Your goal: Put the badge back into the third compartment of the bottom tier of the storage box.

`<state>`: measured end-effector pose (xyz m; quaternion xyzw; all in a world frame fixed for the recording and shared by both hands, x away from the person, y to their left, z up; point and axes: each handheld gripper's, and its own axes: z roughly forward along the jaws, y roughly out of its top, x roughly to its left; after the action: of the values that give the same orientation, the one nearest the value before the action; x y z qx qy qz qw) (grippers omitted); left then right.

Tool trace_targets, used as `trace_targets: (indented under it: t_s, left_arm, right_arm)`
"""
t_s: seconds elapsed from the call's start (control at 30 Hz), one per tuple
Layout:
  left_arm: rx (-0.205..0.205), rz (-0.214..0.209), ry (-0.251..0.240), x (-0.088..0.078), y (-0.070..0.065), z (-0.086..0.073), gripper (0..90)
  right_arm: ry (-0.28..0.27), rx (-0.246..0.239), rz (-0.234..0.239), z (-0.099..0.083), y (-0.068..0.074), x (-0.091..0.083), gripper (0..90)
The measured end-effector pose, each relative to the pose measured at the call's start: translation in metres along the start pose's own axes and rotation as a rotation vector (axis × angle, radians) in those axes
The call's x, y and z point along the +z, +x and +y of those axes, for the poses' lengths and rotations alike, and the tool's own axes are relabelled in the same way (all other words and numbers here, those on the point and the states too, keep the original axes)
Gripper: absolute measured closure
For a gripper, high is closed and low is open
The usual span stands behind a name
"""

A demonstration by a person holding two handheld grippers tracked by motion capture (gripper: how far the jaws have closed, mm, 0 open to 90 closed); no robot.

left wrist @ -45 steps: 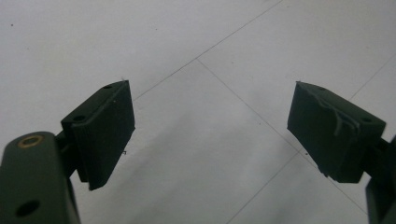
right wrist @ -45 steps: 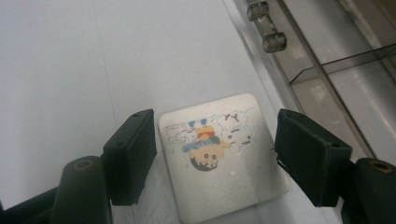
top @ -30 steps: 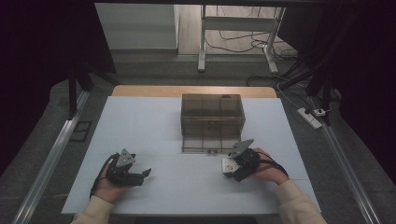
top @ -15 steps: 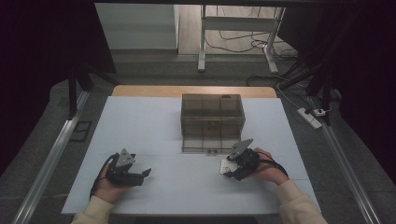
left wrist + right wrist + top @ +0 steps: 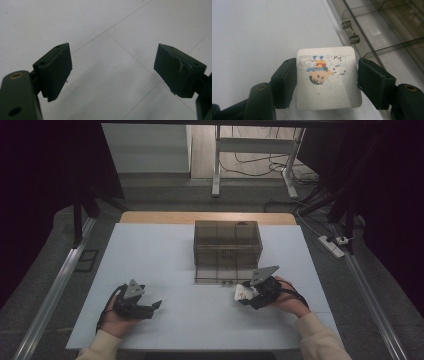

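On my left side the left gripper (image 5: 150,308) rests low over the white tabletop (image 5: 165,255), its fingers (image 5: 56,70) standing wide apart with nothing between them. Moving right, the right gripper (image 5: 325,83) has its fingers (image 5: 284,82) one on each side edge of a small white card (image 5: 327,80) with rounded corners; they have just been closing in on it and now sit against its edges, so I read this as a grip. In the high view the card (image 5: 243,293) sits low over the tabletop, just in front of the lowered front flap of the smoky clear plastic box (image 5: 227,242). I judge the card light, thin and fairly stiff, with a sheen that suggests a slick face, so it could bow or pop out if squeezed hard across its width. Holding it by the two opposite edges near the middle, as now, seems the sensible place, with gentle pressure. Its face shows a small colourful cartoon figure beside pale outlined characters, printed upside down from my camera; the lower half is plain white.
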<state>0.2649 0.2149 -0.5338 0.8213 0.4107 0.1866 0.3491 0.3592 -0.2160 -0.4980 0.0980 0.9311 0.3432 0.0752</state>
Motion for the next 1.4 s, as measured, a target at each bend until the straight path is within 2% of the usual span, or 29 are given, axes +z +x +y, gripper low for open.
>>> trace_targets:
  t_s: [0.07, 0.17, 0.47, 0.63, 0.73, 0.93, 1.1, 1.23, 1.3, 1.4]
  left_arm:
    - [-0.003, 0.0, -0.002, 0.0, 0.0, 0.0, 15.1]
    - [-0.005, -0.001, -0.006, -0.001, 0.001, 0.0, 15.1]
    - [-0.006, 0.0, -0.007, -0.001, 0.0, 0.0, 15.0]
    - [-0.005, 0.0, -0.003, 0.0, 0.001, 0.0, 15.0]
    - [-0.005, -0.001, -0.006, -0.001, 0.0, 0.0, 15.0]
    - [-0.001, -0.001, -0.001, 0.0, 0.0, 0.0, 15.0]
    - [-0.004, 0.0, -0.002, 0.0, 0.001, 0.0, 15.0]
    - [-0.003, -0.001, -0.001, 0.001, 0.0, 0.0, 15.0]
    - [-0.001, 0.0, 0.002, 0.001, 0.001, 0.0, 15.0]
    - [-0.001, 0.0, 0.0, 0.001, 0.0, 0.0, 15.0]
  right_arm:
    - [-0.022, 0.008, -0.018, 0.001, -0.001, -0.002, 32.7]
    - [-0.07, 0.033, -0.01, 0.001, -0.003, -0.006, 32.7]
    - [-0.12, 0.064, -0.047, 0.002, -0.006, -0.013, 32.7]
    - [-0.164, 0.077, -0.042, 0.009, -0.003, -0.015, 32.7]
    - [-0.167, 0.068, -0.067, 0.012, -0.002, -0.016, 32.7]
    - [-0.2, 0.108, -0.101, 0.01, -0.008, -0.016, 32.7]
    - [-0.195, 0.119, -0.128, 0.009, -0.014, -0.011, 32.7]
    - [-0.181, 0.108, -0.156, 0.011, -0.019, -0.011, 32.7]
    - [-0.19, 0.105, -0.178, 0.011, -0.021, -0.012, 32.7]
    - [-0.197, 0.107, -0.185, 0.011, -0.026, -0.013, 32.7]
